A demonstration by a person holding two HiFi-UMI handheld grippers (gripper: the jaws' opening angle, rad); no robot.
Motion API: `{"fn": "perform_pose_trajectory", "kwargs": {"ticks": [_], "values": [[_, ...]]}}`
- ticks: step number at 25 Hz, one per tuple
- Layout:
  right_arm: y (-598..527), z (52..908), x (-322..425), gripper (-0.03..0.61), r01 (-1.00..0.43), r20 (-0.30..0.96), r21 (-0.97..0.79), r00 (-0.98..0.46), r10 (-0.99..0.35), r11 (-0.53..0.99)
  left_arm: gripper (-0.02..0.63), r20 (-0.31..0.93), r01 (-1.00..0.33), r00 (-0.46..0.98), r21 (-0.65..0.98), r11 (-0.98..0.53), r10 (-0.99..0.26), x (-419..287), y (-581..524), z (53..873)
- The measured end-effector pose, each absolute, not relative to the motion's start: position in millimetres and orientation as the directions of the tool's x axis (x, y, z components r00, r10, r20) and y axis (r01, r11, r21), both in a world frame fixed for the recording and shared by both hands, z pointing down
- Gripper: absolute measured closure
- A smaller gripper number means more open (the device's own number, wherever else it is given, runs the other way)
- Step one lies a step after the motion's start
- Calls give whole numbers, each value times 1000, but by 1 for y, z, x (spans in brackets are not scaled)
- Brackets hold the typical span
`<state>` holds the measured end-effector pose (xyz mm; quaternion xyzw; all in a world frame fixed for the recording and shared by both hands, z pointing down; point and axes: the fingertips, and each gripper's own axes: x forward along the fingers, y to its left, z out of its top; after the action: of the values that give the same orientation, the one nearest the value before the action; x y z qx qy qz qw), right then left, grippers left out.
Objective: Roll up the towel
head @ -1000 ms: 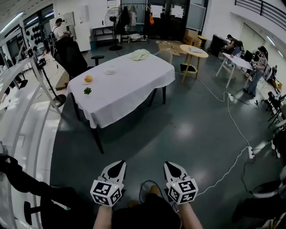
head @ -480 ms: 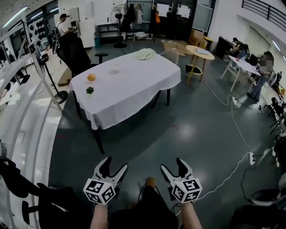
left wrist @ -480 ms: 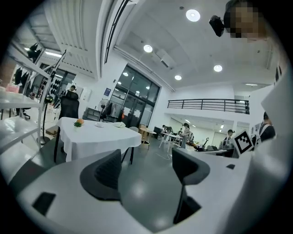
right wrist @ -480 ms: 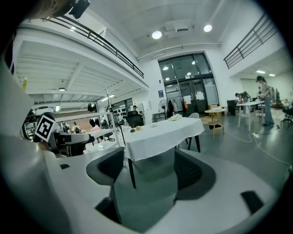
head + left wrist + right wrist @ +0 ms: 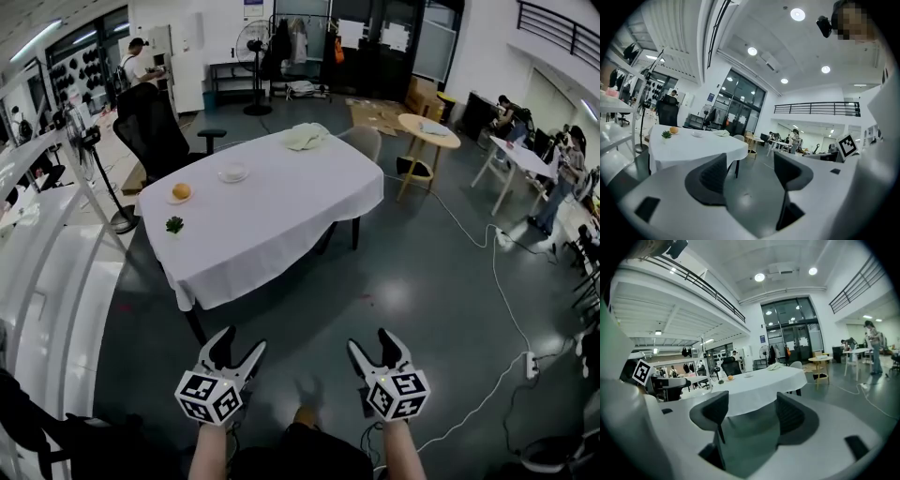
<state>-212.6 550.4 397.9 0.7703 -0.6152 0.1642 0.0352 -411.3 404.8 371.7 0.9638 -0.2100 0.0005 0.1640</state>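
A crumpled pale towel (image 5: 306, 137) lies at the far end of a table under a white cloth (image 5: 281, 220). My left gripper (image 5: 234, 349) and right gripper (image 5: 375, 345) hover side by side over the grey floor, well short of the table's near corner. Both are open, and their jaws have just been opening from shut with only air between them. In the left gripper view the gripper (image 5: 750, 161) points level at the table (image 5: 693, 147), with the towel (image 5: 722, 133) small and distant. In the right gripper view the gripper (image 5: 752, 401) faces the table's side (image 5: 764, 383), with the towel (image 5: 776, 366) beyond.
On the table stand a plate with an orange item (image 5: 182, 192), a white dish (image 5: 232, 172) and a small green plant (image 5: 174, 225). A black office chair (image 5: 155, 127) and a grey chair (image 5: 364, 141) flank it. A white cable (image 5: 497, 281) crosses the floor at right.
Both grippers went from shut to open. The table has drawn closer and now sits lower in the head view as both grippers were carried toward it.
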Motion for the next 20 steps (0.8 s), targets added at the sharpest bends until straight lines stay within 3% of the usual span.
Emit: {"fn": "perform_pose_trajectory", "kwargs": {"ticks": [9, 20], "values": [[505, 407, -138, 267, -962, 310, -153, 172, -935, -228, 284, 83, -421, 905, 320, -849, -417, -337, 363, 380], [486, 422, -98, 267, -964, 328, -161, 150, -933, -212, 284, 90, -437, 897, 316, -842, -432, -295, 349, 389]]}}
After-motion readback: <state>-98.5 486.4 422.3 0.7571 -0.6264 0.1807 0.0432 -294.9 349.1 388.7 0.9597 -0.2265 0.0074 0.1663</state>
